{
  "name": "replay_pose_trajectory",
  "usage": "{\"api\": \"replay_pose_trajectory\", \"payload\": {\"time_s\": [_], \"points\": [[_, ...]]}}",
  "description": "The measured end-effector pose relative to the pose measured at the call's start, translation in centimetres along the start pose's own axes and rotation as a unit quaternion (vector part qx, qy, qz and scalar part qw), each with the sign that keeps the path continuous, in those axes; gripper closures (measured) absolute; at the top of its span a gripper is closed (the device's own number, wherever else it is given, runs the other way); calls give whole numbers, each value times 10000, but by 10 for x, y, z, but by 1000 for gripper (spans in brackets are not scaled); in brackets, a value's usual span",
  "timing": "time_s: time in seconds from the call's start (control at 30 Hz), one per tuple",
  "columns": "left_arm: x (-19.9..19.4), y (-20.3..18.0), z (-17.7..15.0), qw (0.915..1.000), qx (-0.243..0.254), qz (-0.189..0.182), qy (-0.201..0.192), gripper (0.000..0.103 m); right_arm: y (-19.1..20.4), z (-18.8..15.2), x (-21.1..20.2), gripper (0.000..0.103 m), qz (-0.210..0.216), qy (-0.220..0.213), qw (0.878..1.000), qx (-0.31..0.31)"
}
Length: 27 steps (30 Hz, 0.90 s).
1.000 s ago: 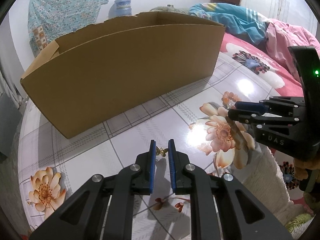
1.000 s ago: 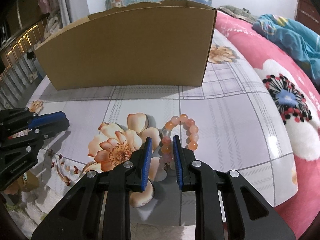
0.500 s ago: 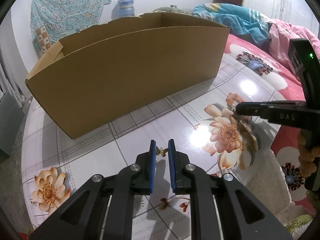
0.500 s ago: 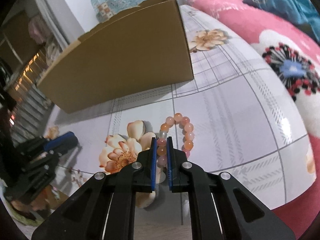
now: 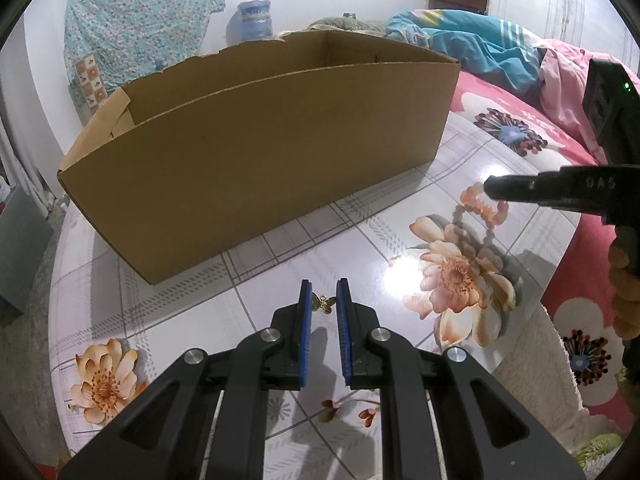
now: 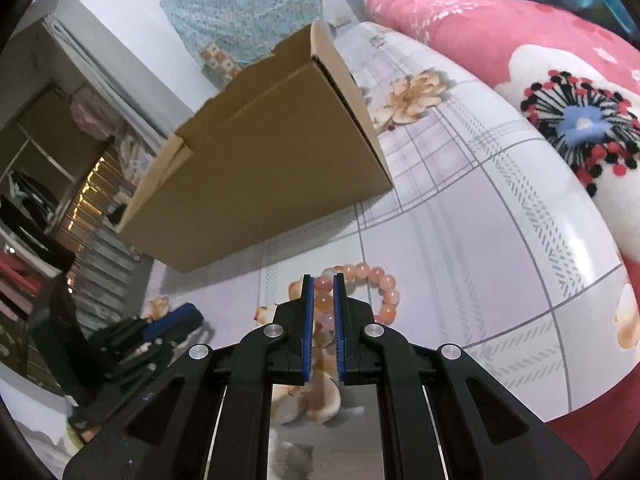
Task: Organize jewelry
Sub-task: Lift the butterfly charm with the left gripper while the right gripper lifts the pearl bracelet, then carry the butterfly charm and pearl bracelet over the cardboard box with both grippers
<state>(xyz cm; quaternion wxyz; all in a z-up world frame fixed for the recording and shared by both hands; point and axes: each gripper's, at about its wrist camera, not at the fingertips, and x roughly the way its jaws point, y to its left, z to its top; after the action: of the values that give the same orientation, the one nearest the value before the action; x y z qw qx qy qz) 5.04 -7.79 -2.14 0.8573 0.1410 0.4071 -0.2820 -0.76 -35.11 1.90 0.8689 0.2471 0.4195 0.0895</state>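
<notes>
Pick-up step: right gripper [image 6: 320,292] jaws pinch the bracelet [image 6: 362,286] in front of the box [image 6: 276,184]; left gripper [image 5: 320,294] jaws, slightly spread, flank the charm [image 5: 324,303]. Next, probably lift over the box's rim.

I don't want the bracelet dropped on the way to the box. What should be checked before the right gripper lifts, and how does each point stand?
1. Right gripper jaws closed on the bead bracelet: ok, beads sit between the blue pads.
2. Grip deep enough: cannot tell; only the near side of the loop is pinched, the rest hangs free.
3. Bracelet clear of the table: cannot tell from the blurred view.
4. Cardboard box open on top: ok.
5. Left gripper out of the path: ok, it is low by the butterfly charm, jaws apart around it.
</notes>
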Motion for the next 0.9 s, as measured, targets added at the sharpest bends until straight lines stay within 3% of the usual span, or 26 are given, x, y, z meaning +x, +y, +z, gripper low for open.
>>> {"api": "replay_pose_trajectory", "payload": {"time_s": [0.6,0.9], "points": [[-10,-4,2,9999,6,120,-117,91,-4,-2,-28,96,381,-135,9990,164],[-40,1,10,9989,37,125,-444,91,4,4,-46,96,560,-307,9979,139]]}}
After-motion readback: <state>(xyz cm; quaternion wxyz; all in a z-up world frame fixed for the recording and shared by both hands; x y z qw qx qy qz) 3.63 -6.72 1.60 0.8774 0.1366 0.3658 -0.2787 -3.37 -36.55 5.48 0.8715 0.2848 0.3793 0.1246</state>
